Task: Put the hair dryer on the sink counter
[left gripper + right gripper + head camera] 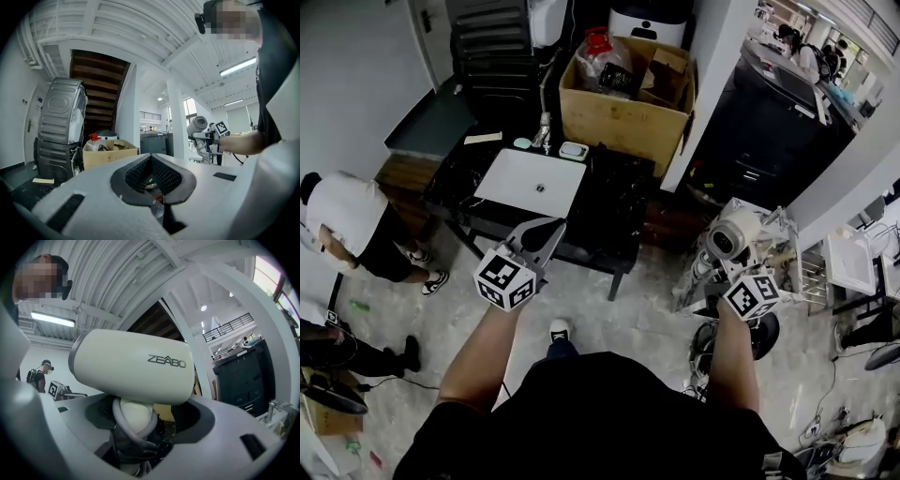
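As the right gripper [136,427] clamped the cream plastic hair dryer [133,366] mid-carry, the left gripper [546,234] closed and empty, reaching the black desk's [614,202] right edge seemed next.

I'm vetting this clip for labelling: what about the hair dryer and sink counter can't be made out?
- Head view: the items beside the sink on the sink counter are too small to name.
- Right gripper view: the hair dryer fills the middle, hiding what lies behind it. The lower end of its handle and its cord disappear between the jaws.
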{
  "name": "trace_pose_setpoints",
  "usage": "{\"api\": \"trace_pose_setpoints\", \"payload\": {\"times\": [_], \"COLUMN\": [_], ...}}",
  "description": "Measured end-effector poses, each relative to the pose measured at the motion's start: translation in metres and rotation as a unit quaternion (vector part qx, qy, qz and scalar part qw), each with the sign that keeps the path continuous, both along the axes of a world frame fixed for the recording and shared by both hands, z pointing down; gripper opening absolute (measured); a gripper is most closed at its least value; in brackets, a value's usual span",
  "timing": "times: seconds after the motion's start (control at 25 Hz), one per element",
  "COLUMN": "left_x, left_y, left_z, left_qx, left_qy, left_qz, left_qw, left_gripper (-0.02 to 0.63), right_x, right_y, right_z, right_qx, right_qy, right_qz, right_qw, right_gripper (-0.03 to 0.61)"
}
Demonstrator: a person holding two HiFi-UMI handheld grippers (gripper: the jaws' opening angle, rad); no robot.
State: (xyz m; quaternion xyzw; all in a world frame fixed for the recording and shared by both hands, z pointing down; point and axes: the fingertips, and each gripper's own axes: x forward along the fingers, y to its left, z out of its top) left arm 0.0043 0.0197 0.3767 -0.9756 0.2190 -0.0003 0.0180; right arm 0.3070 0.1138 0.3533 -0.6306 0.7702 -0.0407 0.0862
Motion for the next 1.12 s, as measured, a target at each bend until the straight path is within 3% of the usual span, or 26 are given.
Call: {"api": "trace_pose_setpoints", "payload": {"times": [0.4, 1.12], "left_x": [-0.015, -0.063], "left_y": [-0.084, -0.193], "left_z": [0.024, 0.022], "left_qx": [-0.023, -0.039], "left_qy": [0.001, 0.004], "left_qz": [0.015, 0.045], "left_qw": [0.9996, 0.9982], "left_gripper": [0.015, 0.015], "right_x": [-0.016, -0.08], "right_y": [-0.074, -0.179], "right_z": [0.01, -0.017], "right_qx": [-0.018, -0.015], "right_qy": [0.004, 0.018], "right_qz": [0.016, 0.018], "right_qw": [1.0, 1.0], "right_gripper": [0.32, 0.321]}}
